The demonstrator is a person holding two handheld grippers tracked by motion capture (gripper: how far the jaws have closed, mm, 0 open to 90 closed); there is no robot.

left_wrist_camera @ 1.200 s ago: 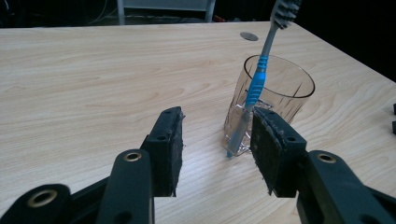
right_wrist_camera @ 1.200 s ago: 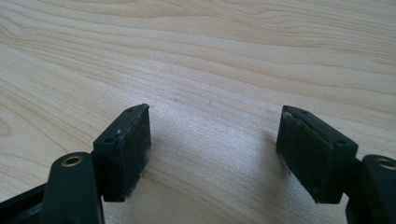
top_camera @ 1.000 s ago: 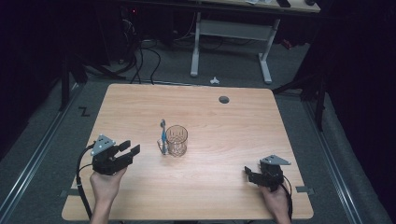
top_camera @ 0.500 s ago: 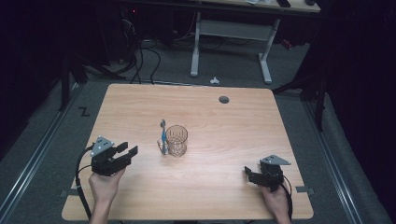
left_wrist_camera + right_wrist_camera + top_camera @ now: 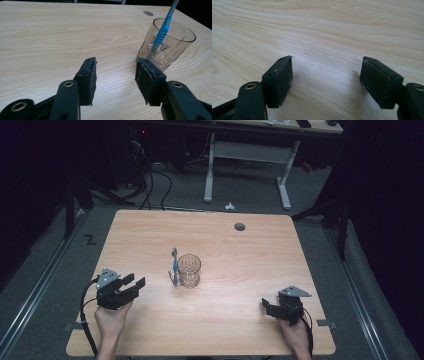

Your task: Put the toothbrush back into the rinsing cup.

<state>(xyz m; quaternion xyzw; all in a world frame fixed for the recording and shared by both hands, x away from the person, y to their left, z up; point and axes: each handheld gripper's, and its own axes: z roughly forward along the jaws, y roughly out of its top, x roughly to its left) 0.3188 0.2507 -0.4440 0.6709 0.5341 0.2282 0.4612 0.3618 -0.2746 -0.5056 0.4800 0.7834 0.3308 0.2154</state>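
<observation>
A clear glass [image 5: 189,269] stands upright near the middle of the tabletop [image 5: 260,255], with a blue toothbrush [image 5: 175,265] propped up beside it. The left tongs [image 5: 131,284] sit near it, partly open and empty. The right tongs [image 5: 266,306], well apart, gape over bare wood, holding nothing.

Right tongs [image 5: 327,80]: two black jaws standing wide apart, nothing lying between them, dusty pads [image 5: 284,82] facing inward. Bench [image 5: 324,27]: pale wood grain running beneath, the jaws casting soft shadows on it.
</observation>
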